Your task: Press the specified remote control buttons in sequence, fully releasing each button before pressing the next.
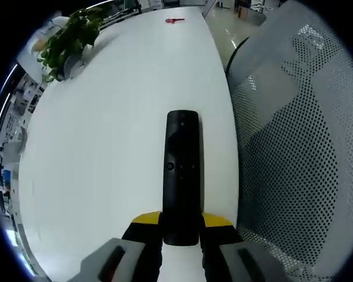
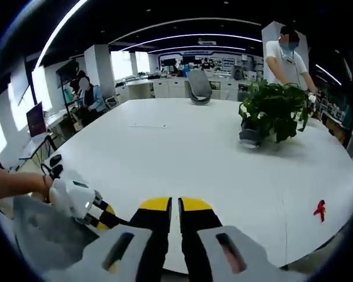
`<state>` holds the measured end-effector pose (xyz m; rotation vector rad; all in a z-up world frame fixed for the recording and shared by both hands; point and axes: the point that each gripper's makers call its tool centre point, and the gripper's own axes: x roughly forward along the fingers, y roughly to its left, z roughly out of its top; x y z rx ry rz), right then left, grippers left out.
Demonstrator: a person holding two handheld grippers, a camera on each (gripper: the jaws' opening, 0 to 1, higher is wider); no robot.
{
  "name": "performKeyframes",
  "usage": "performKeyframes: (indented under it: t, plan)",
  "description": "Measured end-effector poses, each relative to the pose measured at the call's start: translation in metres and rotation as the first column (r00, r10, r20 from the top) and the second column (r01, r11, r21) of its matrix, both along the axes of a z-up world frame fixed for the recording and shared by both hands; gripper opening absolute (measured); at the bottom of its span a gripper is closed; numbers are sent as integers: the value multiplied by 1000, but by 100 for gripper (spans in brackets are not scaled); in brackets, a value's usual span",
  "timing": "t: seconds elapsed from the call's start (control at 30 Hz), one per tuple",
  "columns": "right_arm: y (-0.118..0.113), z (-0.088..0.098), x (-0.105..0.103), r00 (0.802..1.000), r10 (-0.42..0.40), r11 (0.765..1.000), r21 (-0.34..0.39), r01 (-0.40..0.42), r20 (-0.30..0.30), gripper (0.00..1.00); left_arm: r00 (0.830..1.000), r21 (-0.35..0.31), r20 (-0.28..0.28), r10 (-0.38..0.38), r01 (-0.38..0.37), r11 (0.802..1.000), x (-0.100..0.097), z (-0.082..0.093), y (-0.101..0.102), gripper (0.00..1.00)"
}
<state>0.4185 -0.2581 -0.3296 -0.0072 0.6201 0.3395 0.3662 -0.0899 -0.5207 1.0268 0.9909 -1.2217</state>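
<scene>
One black remote control [image 1: 182, 176] lies lengthwise on the white table [image 1: 106, 153] in the left gripper view, its near end clamped between the yellow-tipped jaws of the left gripper [image 1: 181, 226]. It sits close to the table's right edge, where a mesh-backed chair [image 1: 294, 147] stands just beside the tabletop. A few small buttons show on the remote's upper half, but no writing or brand on it can be read. To the left and far beyond the remote, the tabletop is bare and open, out to one potted plant [image 1: 67, 41] at the far left and one small red object [image 1: 174, 20] at the far end. In the right gripper view, the right gripper [image 2: 175, 214] hangs over the near edge of the table with its two jaws pressed together on nothing, only a thin slit between the yellow tips. The left gripper [image 2: 97, 214] enters at the near left, held by a person's hand [image 2: 15, 182]. On the table stand the one plant [image 2: 273, 111] at the far right and the red object [image 2: 320, 210] near the right edge. A wide white stretch lies open between them. One person [image 2: 287, 56] stands behind the plant and another sits at the far left.
</scene>
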Motion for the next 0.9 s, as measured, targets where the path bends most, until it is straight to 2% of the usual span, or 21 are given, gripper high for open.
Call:
performKeyframes:
  t: [0.03, 0.2, 0.23, 0.3, 0.33, 0.43, 0.47, 0.5, 0.53, 0.57, 0.63, 0.77, 0.8, 0.87, 0.9]
  plan:
    - [4, 2, 3, 1000, 2, 1000, 10, -2, 3, 0, 1000, -6, 6, -5, 5, 1000, 0, 0, 0, 24]
    - [29, -3, 17, 999, 4, 988, 155, 2, -39, 0, 1000, -36, 16, 0, 0, 999, -5, 1, -1, 24]
    - [35, -9, 20, 998, 8, 980, 197, 3, -57, 0, 1000, -44, 21, 10, -9, 999, -7, 1, -1, 24]
    - [43, -21, 22, 994, 13, 971, 239, 14, -112, 0, 999, -60, 18, 28, -27, 998, -8, 1, -1, 24]
    - [45, -25, 24, 993, 19, 970, 242, 11, -121, 0, 999, -67, 14, 35, -34, 997, -10, 1, -2, 24]
    - [51, -42, 25, 987, 27, 980, 199, 5, -158, 0, 999, -93, 11, 45, -44, 995, -11, 1, -1, 24]
    - [54, -51, 21, 978, 54, 984, 174, -19, -199, 0, 998, -105, 9, 54, -53, 993, -11, 1, -1, 24]
    - [57, -56, 20, 975, 70, 985, 168, -34, -212, 0, 999, -116, 11, 51, -50, 992, -11, 1, -1, 24]
    - [59, -60, 21, 978, 64, 988, 147, -35, -198, 0, 999, -129, 13, 50, -48, 990, -11, 2, -1, 24]
    - [57, -65, 19, 974, 71, 992, 114, -47, -213, 0, 998, -139, 8, 57, -55, 989, -11, 2, -1, 24]
    - [59, -73, 15, 966, 85, 994, 82, -67, -244, 0, 997, -160, -7, 78, -78, 984, -12, 2, -1, 24]
    - [64, -87, 6, 949, 120, 993, 47, -112, -293, 0, 997, -187, -11, 76, -76, 979, -12, 1, -1, 24]
    - [67, -93, 2, 939, 141, 990, 53, -131, -315, 0, 997, -194, -9, 71, -71, 978, -12, 2, -1, 24]
    - [71, -108, -11, 901, 157, 988, 61, -145, -404, 0, 998, -208, -9, 61, -62, 976, -12, 2, -1, 24]
    - [71, -113, -14, 890, 159, 987, 49, -154, -427, 0, 999, -218, -5, 48, -48, 975, -13, 2, -2, 24]
